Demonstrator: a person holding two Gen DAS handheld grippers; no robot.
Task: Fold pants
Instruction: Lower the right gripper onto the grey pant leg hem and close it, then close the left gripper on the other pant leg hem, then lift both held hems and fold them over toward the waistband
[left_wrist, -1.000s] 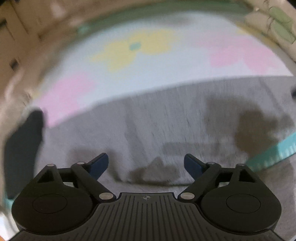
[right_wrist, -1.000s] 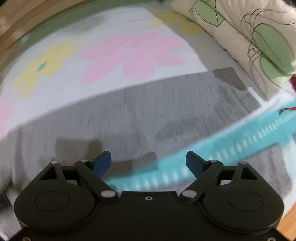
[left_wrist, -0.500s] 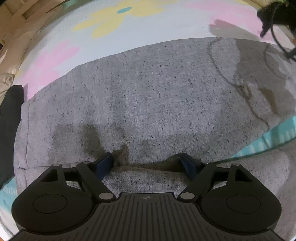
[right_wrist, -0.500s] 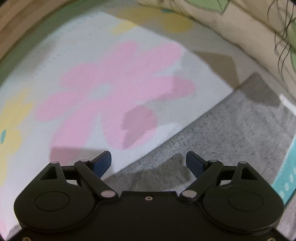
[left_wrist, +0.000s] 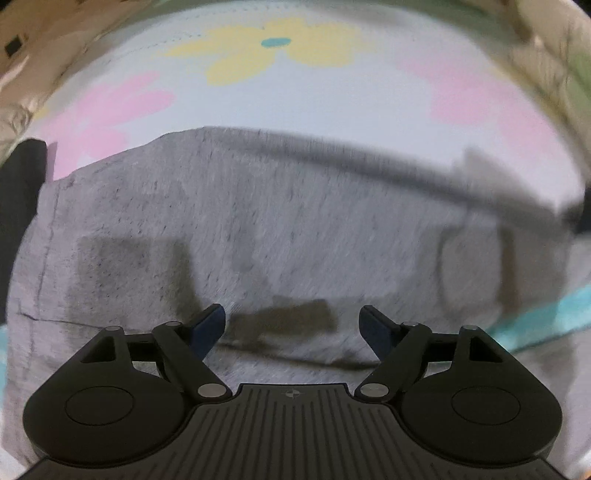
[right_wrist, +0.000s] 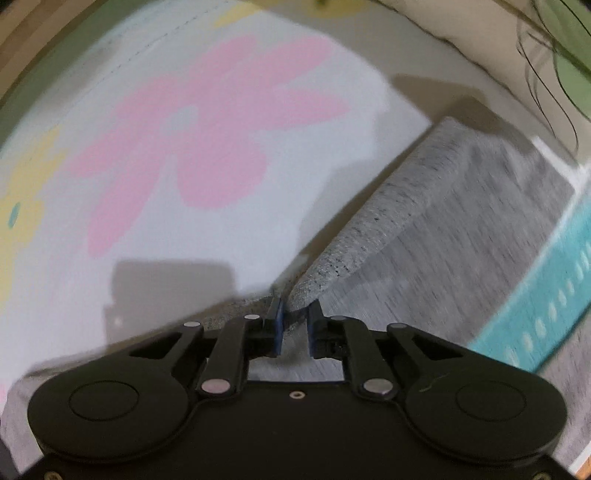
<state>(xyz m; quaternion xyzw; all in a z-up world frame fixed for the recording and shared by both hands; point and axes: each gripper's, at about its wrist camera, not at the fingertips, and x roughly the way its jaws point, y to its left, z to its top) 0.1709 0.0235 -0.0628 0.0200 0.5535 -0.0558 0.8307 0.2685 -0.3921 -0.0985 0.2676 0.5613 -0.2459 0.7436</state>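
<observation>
Grey marled pants (left_wrist: 295, 240) lie spread flat across a flowered sheet. My left gripper (left_wrist: 291, 317) hovers over their near part, open, with only flat cloth lying beneath the two blue fingers. In the right wrist view the pants (right_wrist: 480, 221) run off to the right. My right gripper (right_wrist: 295, 319) is at their far edge, its jaws closing. The blue pads pinch a ridge of grey cloth (right_wrist: 369, 229), which stands up from the sheet.
The sheet (right_wrist: 184, 229) is white with pink and yellow flowers. A teal patterned band (right_wrist: 546, 295) runs along the pants' right side. A leaf-print pillow (right_wrist: 535, 44) lies at the upper right. A dark object (left_wrist: 18, 206) sits at the sheet's left edge.
My right gripper moved from the bare sheet to the pants' edge and closed on it, raising a ridge. My left gripper came off the fold it was pressing and stays open.
</observation>
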